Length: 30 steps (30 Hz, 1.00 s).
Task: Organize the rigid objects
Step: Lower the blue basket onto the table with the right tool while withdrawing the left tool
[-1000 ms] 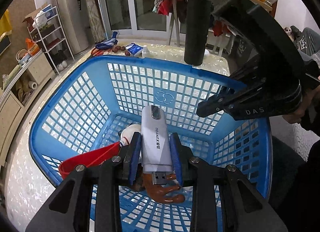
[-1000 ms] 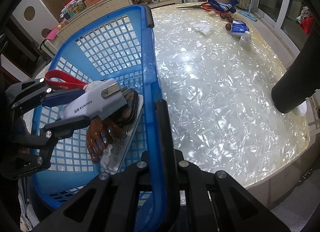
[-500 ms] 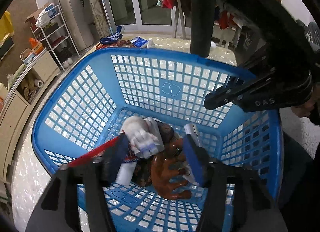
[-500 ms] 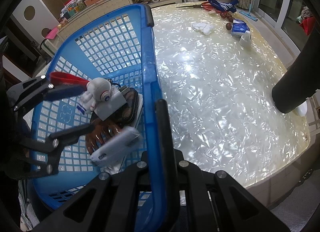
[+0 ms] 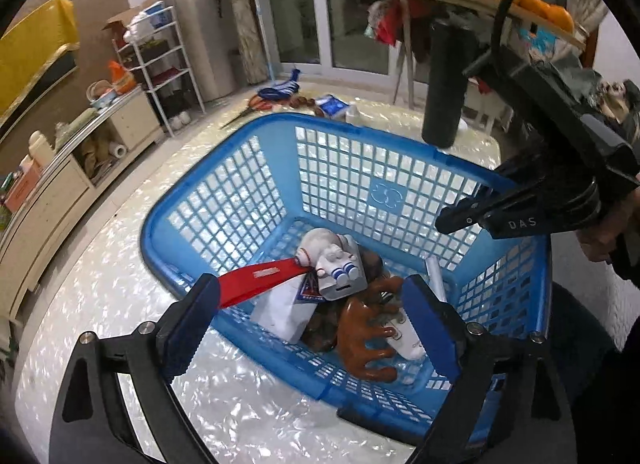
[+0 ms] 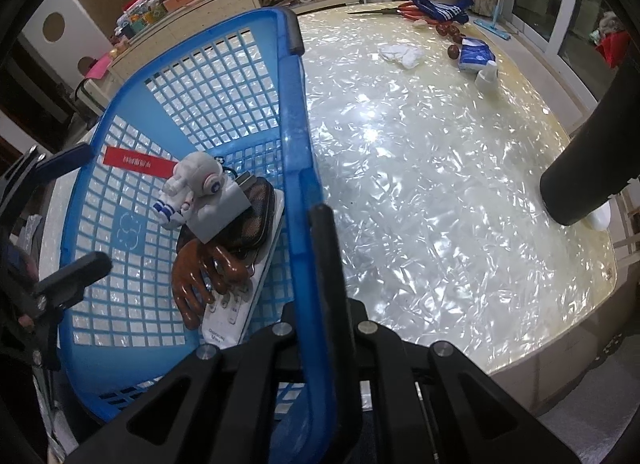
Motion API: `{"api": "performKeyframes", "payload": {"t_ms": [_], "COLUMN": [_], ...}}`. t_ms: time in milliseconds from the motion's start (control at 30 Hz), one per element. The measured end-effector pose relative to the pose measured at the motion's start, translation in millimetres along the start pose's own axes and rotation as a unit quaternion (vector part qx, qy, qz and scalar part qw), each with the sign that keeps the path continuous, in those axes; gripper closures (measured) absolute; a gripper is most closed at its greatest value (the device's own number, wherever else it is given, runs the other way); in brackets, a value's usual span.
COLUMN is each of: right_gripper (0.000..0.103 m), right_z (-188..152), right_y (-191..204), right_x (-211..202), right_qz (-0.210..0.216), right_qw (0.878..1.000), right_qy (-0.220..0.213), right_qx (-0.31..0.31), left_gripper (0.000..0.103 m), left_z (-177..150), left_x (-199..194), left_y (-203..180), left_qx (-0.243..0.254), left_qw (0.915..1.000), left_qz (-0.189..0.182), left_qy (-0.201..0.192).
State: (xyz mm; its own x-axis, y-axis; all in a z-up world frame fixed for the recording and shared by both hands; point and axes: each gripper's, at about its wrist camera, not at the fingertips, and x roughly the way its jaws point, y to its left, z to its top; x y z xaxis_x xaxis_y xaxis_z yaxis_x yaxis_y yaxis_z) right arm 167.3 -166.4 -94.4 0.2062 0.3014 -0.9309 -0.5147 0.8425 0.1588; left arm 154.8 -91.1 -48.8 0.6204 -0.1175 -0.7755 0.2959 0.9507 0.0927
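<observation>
A: Blue plastic basket [image 5: 224,192] sits on the pearly tabletop [image 6: 432,168]. Contents?

B: A heap at its floor — white astronaut figure [image 5: 334,256] on a grey-white block, brown claw hair clip [image 5: 370,328] at about five o'clock of it, a white remote [image 6: 240,304] under both, a brown patterned pouch [image 6: 256,216] between. A red strip [image 5: 260,278] runs out toward nine o'clock.

A: Left gripper [image 5: 312,324]?

B: Above the basket's near edge, jaws opening, blue pads spread wide. Nothing pinched; the heap shows between them but lies below, untouched.

A: Right gripper [image 6: 316,260]?

B: Pressed together on the basket's rim — the blue wall runs straight between its fingers. From the left wrist view it shows at two o'clock, on the right-hand wall.

A: Rest of the table?

B: Black cylinder [image 5: 446,84] standing at one o'clock beyond the basket. Far edge, twelve o'clock: scissors [image 6: 384,11], a blue-and-white packet [image 6: 474,54], a crumpled white tissue [image 6: 402,54].
</observation>
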Motion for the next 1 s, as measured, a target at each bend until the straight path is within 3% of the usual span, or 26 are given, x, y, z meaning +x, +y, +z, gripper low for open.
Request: {"api": "performKeyframes", "payload": {"t_ms": [33,100,133,167,267,533,767,1000], "right_gripper": [0.095,0.067,0.044,0.031,0.020,0.000,0.000,0.000], "right_z": [1,2,3,3,6,4,-4,-19], "right_y": [0,0,-1,-2,0,36,80,126], "right_x": [-1,-6,-9,-12,-23,-53,-66,-98], "right_qz": [-0.005,-0.015,-0.014,-0.012,-0.017,-0.017,0.001,0.003], "right_qw": [1.000,1.000,1.000,1.000,0.999,0.996,0.994,0.985], "right_qy": [-0.001,-0.008,-0.014,-0.022,-0.037,-0.087,-0.097,-0.157], "right_qx": [-0.001,0.003,0.007,0.011,0.015,-0.011,-0.045,-0.076], "left_gripper": [0.010,0.009,0.009,0.007,0.003,0.000,0.000,0.000], "left_z": [-1,-2,-3,-3,-7,-26,-59,-89], "left_x": [-3,-12,-16,-20,-34,-84,-127,-165], "left_y": [1,3,5,6,13,20,34,54], "left_qx": [-0.006,-0.016,-0.023,-0.030,-0.054,-0.110,-0.185,-0.263], "left_qw": [1.0000,0.9998,0.9996,0.9994,0.9982,0.9889,0.9724,0.9501], "left_qz": [0.005,0.010,0.009,0.008,0.018,0.093,0.136,0.158], "left_qy": [0.000,-0.009,-0.012,-0.012,-0.021,-0.038,-0.043,-0.056]}}
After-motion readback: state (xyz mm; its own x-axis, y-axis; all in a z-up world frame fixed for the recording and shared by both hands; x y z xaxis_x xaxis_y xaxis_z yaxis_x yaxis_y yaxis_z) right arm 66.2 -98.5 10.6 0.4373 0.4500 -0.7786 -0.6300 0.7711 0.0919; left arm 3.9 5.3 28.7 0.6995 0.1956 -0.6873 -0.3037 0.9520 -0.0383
